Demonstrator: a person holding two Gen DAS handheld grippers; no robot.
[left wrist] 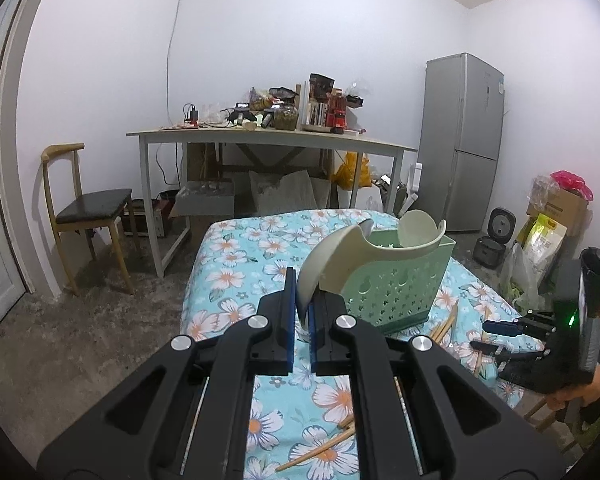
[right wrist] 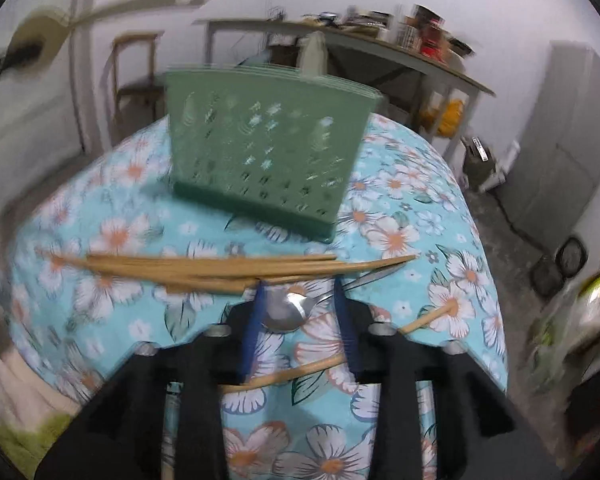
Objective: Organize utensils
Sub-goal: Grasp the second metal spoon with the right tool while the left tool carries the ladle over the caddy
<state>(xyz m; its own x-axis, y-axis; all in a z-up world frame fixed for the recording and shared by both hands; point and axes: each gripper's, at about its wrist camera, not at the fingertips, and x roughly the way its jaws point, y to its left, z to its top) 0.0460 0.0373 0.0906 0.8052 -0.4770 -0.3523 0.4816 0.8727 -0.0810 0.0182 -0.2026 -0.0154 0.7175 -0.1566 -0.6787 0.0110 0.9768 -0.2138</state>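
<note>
At 12 o'clock stands the green basket, ready for utensils. My left gripper pinches a cream ladle; my right gripper gapes, seemingly empty, over 1 steel spoon.

Green perforated basket stands upright on the floral tablecloth, upper centre of the right wrist view; a pale utensil handle pokes above its rim. Wooden chopsticks lie loose in a rough bundle across mid-frame, just below the basket. Two more sticks lie angled lower centre. Metal spoon lies flat just below the bundle, bowl left, handle running up-right. In the left wrist view, a cream ladle-like spoon is pinched at its bowl, centre frame, in front of the basket.
</note>
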